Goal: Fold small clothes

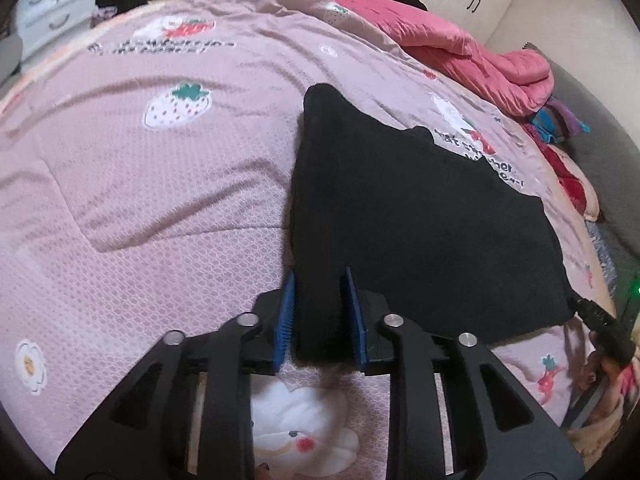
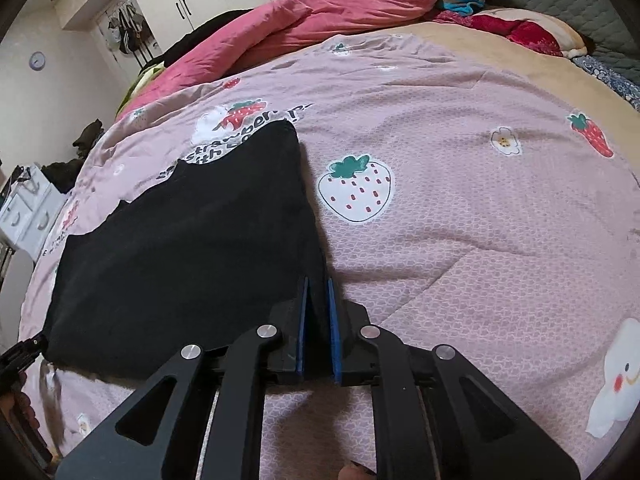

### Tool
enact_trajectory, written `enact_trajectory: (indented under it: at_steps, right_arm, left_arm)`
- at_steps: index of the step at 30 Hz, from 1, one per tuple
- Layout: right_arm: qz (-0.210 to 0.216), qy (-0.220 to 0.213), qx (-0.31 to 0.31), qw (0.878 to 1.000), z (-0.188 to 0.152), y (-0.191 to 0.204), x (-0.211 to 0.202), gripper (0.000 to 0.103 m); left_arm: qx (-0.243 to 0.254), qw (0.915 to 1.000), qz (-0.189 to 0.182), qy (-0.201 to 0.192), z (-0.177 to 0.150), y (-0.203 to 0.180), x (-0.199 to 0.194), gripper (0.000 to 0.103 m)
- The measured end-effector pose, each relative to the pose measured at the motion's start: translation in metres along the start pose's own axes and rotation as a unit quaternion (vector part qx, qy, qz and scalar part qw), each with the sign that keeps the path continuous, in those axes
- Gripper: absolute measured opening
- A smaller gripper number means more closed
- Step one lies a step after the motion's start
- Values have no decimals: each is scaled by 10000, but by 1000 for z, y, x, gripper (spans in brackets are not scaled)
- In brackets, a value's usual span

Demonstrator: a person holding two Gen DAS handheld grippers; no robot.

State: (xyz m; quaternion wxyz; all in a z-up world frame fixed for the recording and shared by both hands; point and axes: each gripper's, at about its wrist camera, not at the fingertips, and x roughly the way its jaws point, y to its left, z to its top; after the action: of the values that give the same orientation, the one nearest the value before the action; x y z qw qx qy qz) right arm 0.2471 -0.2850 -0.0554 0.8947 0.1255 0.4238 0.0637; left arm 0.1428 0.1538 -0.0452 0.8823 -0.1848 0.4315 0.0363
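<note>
Black garment (image 1: 420,216) corners hidden inside both clamped tools (image 1: 320,316) (image 2: 319,328).

Honestly the black garment (image 1: 420,216) reads as one flat dark patch in both views, so no seams, folds or layers can be made out, and I can't tell what kind of clothing it is. Its near corners vanish between the blue pads (image 1: 285,320) of each gripper, so how much cloth sits in there is hidden. The garment also covers part of the printed lettering (image 2: 224,148) on the pink strawberry quilt (image 1: 140,200); the rest is too warped to read. The wall clock (image 2: 37,60) on the far left is too small to read. The white dresser (image 1: 52,4) is cut off by the fisheye rim.
</note>
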Motion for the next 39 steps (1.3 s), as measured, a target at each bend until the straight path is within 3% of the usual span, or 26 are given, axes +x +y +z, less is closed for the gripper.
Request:
enact_trajectory:
  at_steps: [2,6,9,11,14,20,26,30,36,38,39]
  right_arm:
    - [-16,-81,32,10000,2,-1,-4,21]
    - [-51,-484,-183,9986,5,7,-20,21]
    - [67,-684,-405,9968,4,18,-27,23]
    - [125,-734,-563,9956,3,28,-29,33]
    - [260,-697,-854,9936,-1,48,-27,35]
    - [408,-410,-1181,9913,-9,72,-17,45]
    - [166,137,-1281,9915,-20,77,5,53]
    - [89,143,-1334,9909,-26,80,6,57]
    - [311,-130,-1330,9905,-27,83,-8,79]
    - [333,-301,-1394,9892,-26,85,-13,93]
    - [332,-357,-1414,9887,-26,86,-16,94]
  left_arm:
    - [31,9999,12,-104,1,0,-7,22]
    - [73,9987,-7,-501,6,-4,-25,34]
    - [206,9972,17,-725,7,-15,-32,37]
    - [357,9961,54,-808,6,-23,-34,40]
    - [653,9952,43,-721,2,-40,-28,43]
    - [1128,9935,11,-145,-13,-65,0,46]
    - [1379,9903,174,67,-23,-72,12,50]
    - [1408,9899,159,103,-25,-74,16,52]
    - [1340,9909,67,67,-24,-74,9,57]
    - [1290,9916,7,53,-23,-73,6,59]
    - [1248,9922,-38,53,-23,-72,5,63]
